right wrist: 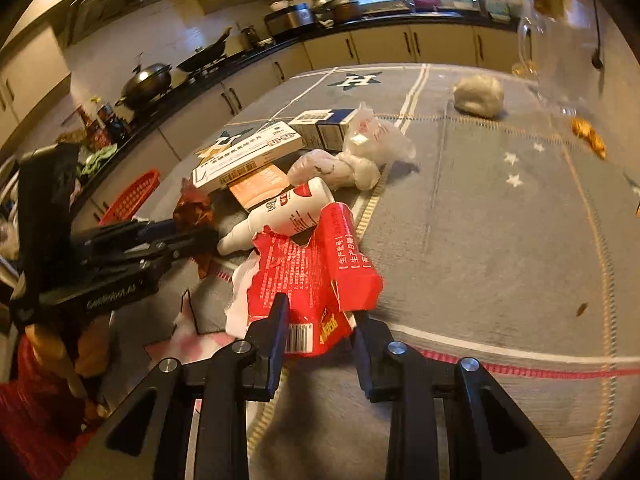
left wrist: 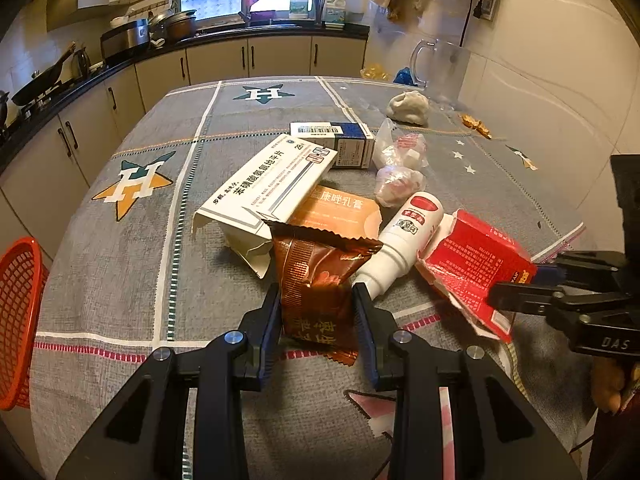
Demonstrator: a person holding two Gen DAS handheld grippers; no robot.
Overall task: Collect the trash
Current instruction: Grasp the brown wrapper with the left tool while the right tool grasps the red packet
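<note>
Brown wrapper (left wrist: 316,280) clamped in left hand-held gripper (left wrist: 316,300), above tablecloth (left wrist: 120,280)

On the table: four cardboard boxes (left wrist: 276,178), one brown snack wrapper (left wrist: 316,280), one white bottle (left wrist: 404,240). Two knotted plastic bags (left wrist: 400,182), one grey lump (left wrist: 408,107). One red basket (left wrist: 18,320) sits beside it.

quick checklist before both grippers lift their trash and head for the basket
1. Left gripper shut on brown wrapper: ok.
2. Right gripper shut on red box: ok, fingers press its torn end.
3. White bottle free of both loads: not ok, its neck lies against the wrapper and the box.
4. Red basket in reach at the table edge: ok.
5. Basket has room: cannot tell.
6. Grippers apart: ok.
</note>
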